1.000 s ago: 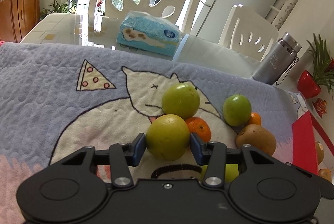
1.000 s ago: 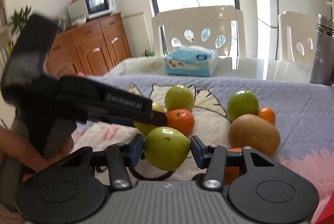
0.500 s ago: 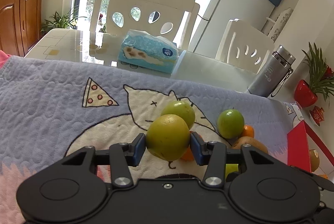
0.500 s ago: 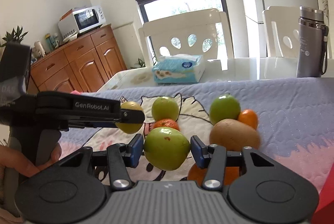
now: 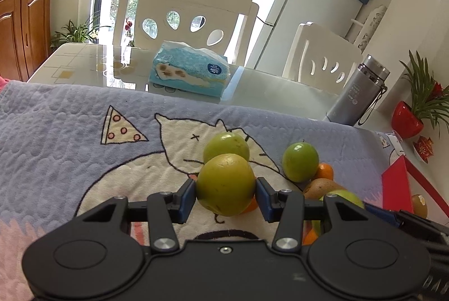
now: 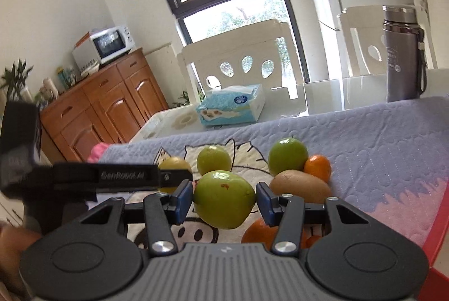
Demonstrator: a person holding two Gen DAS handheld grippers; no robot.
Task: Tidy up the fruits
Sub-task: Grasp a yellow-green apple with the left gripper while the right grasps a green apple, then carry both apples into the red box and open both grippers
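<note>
Left claw point(image 5: 226, 198) clamped on yellow-green fruit point(image 5: 226, 184), right claw point(image 6: 224, 201) clamped on green fruit point(image 6: 224, 198), both held above cat blanket point(image 5: 70, 138), near fruit pile point(image 6: 297, 174) on it.

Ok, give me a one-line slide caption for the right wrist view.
Right claw shut on a green apple above the cat-print blanket, left claw alongside holding a yellow-green fruit.
</note>
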